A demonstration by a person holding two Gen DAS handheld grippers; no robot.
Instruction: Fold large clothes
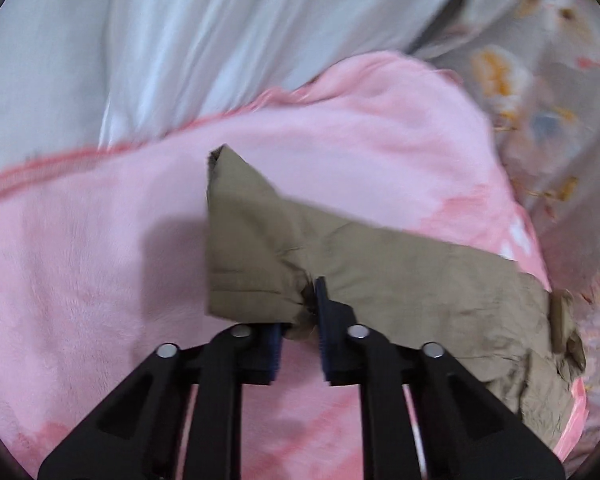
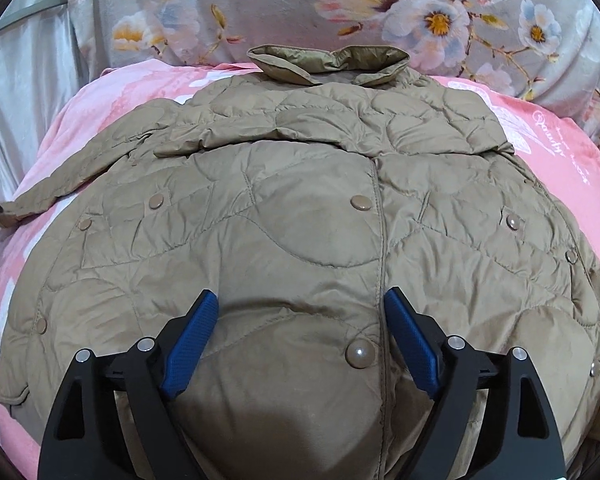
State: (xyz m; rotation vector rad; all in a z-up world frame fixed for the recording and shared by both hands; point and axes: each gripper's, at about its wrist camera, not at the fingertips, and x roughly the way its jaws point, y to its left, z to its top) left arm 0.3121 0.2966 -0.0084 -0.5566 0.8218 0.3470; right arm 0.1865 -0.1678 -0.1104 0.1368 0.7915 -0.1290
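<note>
A khaki quilted jacket lies front up on a pink blanket, with its collar at the far end and snap buttons down the front. My right gripper hovers open over the lower front, with nothing between its blue pads. One sleeve stretches out to the left. In the left wrist view my left gripper is shut on that sleeve near its cuff, and the fabric bunches where the jaws pinch it. The cuff end sticks out past the fingers, above the blanket.
The pink blanket covers a bed. Grey bedding with a flower print lies beyond the collar and shows at the right in the left wrist view as floral bedding. Pale grey-white cloth hangs or lies along the left side.
</note>
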